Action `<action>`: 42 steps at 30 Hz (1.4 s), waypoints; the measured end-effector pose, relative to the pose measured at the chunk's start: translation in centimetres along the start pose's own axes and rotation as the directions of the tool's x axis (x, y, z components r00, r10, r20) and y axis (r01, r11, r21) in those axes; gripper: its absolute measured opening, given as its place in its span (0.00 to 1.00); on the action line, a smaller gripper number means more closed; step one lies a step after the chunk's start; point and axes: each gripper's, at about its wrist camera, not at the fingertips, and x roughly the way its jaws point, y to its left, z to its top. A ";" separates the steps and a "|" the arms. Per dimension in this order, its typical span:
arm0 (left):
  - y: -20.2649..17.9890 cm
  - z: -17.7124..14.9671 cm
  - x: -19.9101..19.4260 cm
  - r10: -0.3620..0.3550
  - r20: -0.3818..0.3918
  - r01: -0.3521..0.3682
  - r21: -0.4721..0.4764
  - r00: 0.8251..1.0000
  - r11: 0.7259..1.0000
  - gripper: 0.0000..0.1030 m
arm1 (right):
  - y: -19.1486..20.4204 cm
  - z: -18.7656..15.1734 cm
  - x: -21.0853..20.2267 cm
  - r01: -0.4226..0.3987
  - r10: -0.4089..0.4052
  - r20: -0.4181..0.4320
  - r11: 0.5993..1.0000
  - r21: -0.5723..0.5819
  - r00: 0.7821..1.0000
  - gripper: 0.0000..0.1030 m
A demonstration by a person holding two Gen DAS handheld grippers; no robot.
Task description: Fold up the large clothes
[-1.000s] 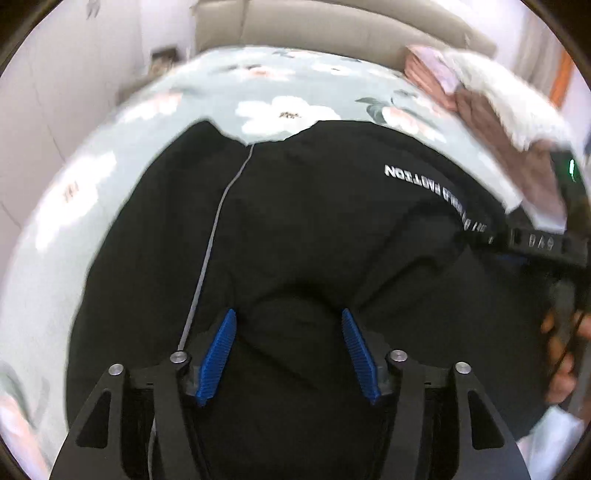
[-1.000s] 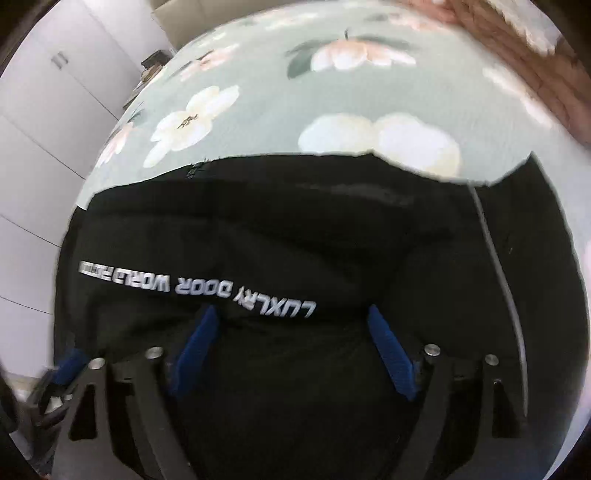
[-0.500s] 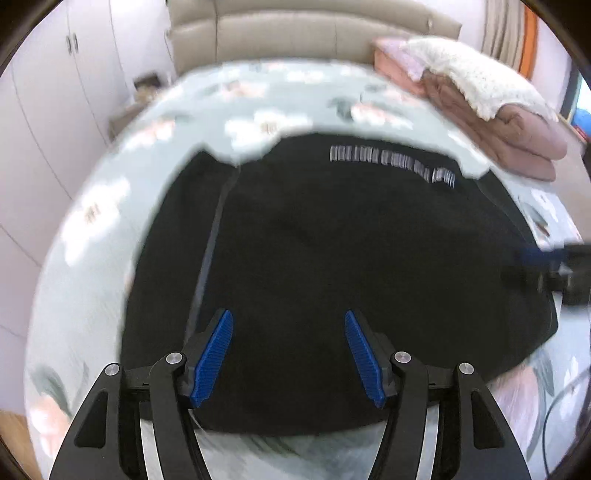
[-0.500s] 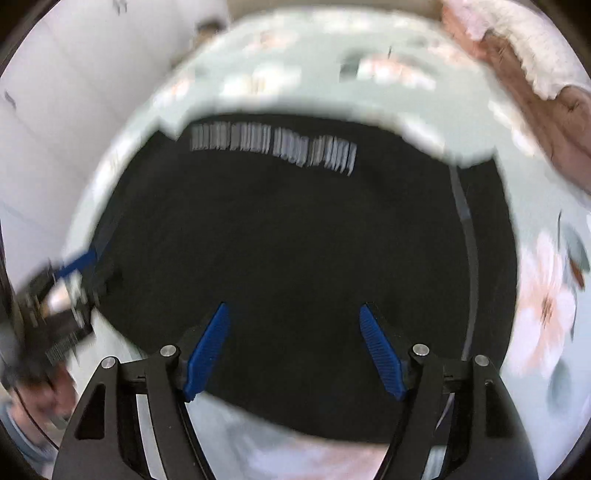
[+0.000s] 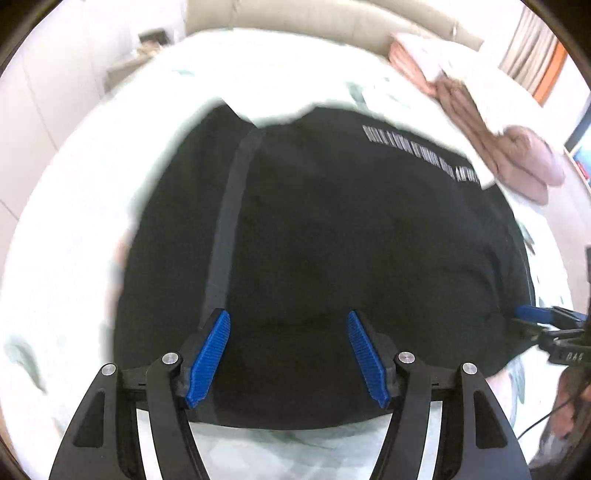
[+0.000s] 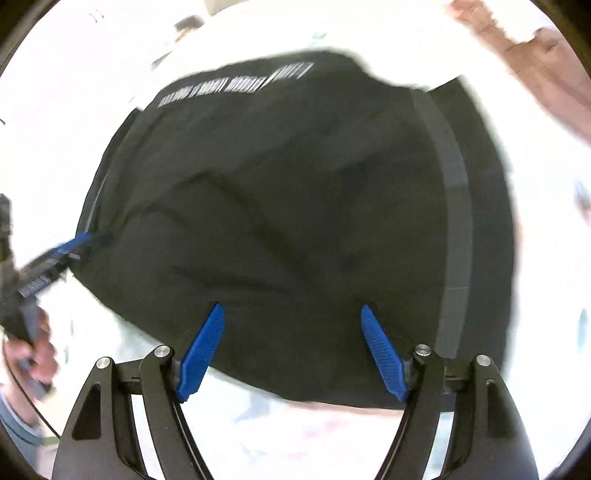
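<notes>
A large black garment [image 5: 332, 229] with a line of white lettering [image 5: 417, 151] and a grey stripe [image 5: 229, 221] lies folded and spread on the floral bedspread [image 5: 74, 240]. It also shows in the right wrist view [image 6: 295, 192]. My left gripper [image 5: 288, 317] is open and empty, over the garment's near edge. My right gripper [image 6: 291, 314] is open and empty, over the near edge too. Each gripper shows at the side of the other's view, the right one [image 5: 535, 317] and the left one [image 6: 62, 251], both at the garment's edge.
A folded pink and white blanket pile [image 5: 498, 140] lies at the far right of the bed. A beige headboard [image 5: 314, 18] and white cupboards [image 5: 44, 92] stand beyond. The bed's front edge is just below the garment.
Both grippers have pulled back from deep over the garment to its near edge; the whole garment now shows. Both jaws stayed open.
</notes>
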 end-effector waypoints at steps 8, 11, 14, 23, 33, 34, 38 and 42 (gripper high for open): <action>11.1 3.6 1.4 -0.209 -0.016 0.201 -0.212 0.978 0.956 0.66 | -10.1 0.6 0.6 0.047 -0.055 0.022 0.961 0.274 0.998 0.82; 12.8 4.1 4.9 -0.232 -0.063 0.209 -0.254 0.971 0.944 0.66 | -11.9 0.8 1.4 -0.025 0.008 0.051 0.938 0.346 0.999 0.82; 13.2 3.6 6.8 -0.312 -0.077 0.276 -0.304 0.947 0.912 0.66 | -12.2 1.1 2.1 -0.029 0.007 0.066 0.942 0.334 0.998 0.82; 12.4 4.4 11.0 -0.480 -0.112 0.412 -0.368 0.870 0.833 0.69 | -12.8 1.6 4.7 -0.118 0.096 0.079 0.923 0.367 0.992 0.88; 10.9 4.2 11.7 -0.536 -0.064 0.482 -0.360 0.842 0.799 0.54 | -15.0 0.2 7.2 -0.373 0.345 0.143 0.844 0.386 0.928 0.75; 10.8 4.1 11.1 -0.537 -0.062 0.489 -0.339 0.841 0.804 0.51 | -14.6 0.5 7.0 -0.364 0.338 0.135 0.857 0.364 0.931 0.72; 10.8 4.7 10.3 -0.573 -0.075 0.523 -0.327 0.816 0.787 0.47 | -14.7 1.1 7.4 -0.378 0.366 0.097 0.876 0.299 0.925 0.69; 10.2 5.7 12.0 -0.565 -0.137 0.501 -0.327 0.814 0.801 0.56 | -15.3 1.3 9.2 -0.449 0.451 0.067 0.840 0.305 0.890 0.77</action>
